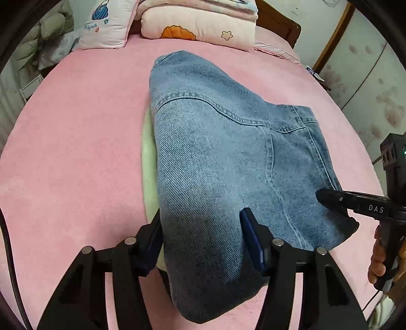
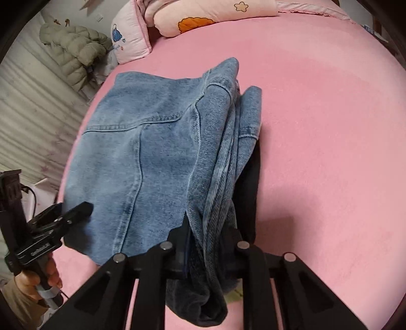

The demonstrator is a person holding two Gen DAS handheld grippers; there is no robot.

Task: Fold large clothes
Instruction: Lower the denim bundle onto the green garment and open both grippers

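We're on the pink bed point(image 1: 76, 142), and the folded denim garment point(image 1: 228, 152) lies across the middle of it, its near end lifted off the sheet by both grippers. From the left wrist we see our left gripper point(image 1: 203, 228) clamped on the near left corner, a thick wad of denim bulging between its fingers and hanging down below them; this view also shows a pale green layer point(image 1: 149, 162) peeking out along the garment's left edge, which the other camera doesn't catch. Over on the right of this view, the right gripper point(image 1: 330, 198) reaches in from the side, its tip against the near right edge, a hand wrapped on its handle. Switch to the right wrist and we get what was hidden: stacked denim folds on edge, pinched between the right gripper's fingers point(image 2: 177, 236), with a dark layer point(image 2: 250, 177) running along the right side. Far beyond sit a pillow point(image 2: 129, 38) and rolled blanket point(image 2: 215, 15), and an olive puffer jacket point(image 2: 73, 48) at far left.
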